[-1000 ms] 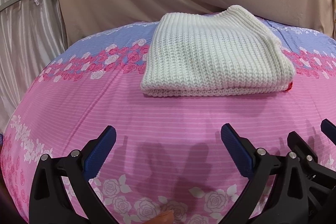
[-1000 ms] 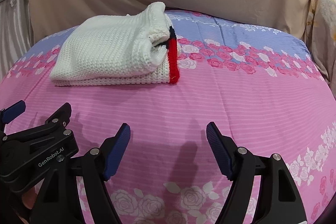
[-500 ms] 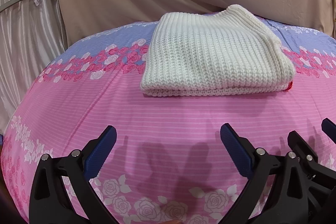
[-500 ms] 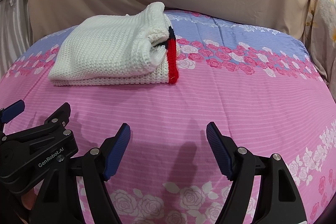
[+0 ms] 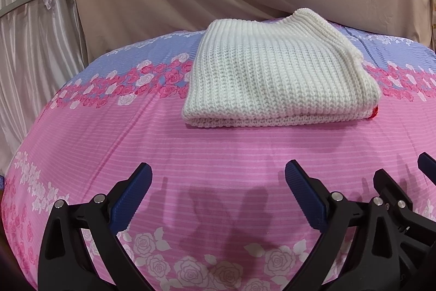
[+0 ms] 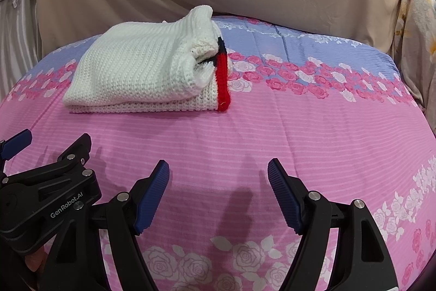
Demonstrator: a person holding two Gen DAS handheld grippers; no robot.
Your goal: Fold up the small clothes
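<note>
While apart from sweater (image 5: 278, 72), jaws wide, empty.

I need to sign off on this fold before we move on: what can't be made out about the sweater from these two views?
- Far edge of the white knit sweater: both wrist views, hidden behind its own raised top layer.
- Inner layers: right wrist view, only a gap beside the red trim shows; the folds cover the rest.
- Red trim: left wrist view, only a sliver, hidden by the sweater's corner.
- Underside: pressed against the floral bedsheet.
</note>
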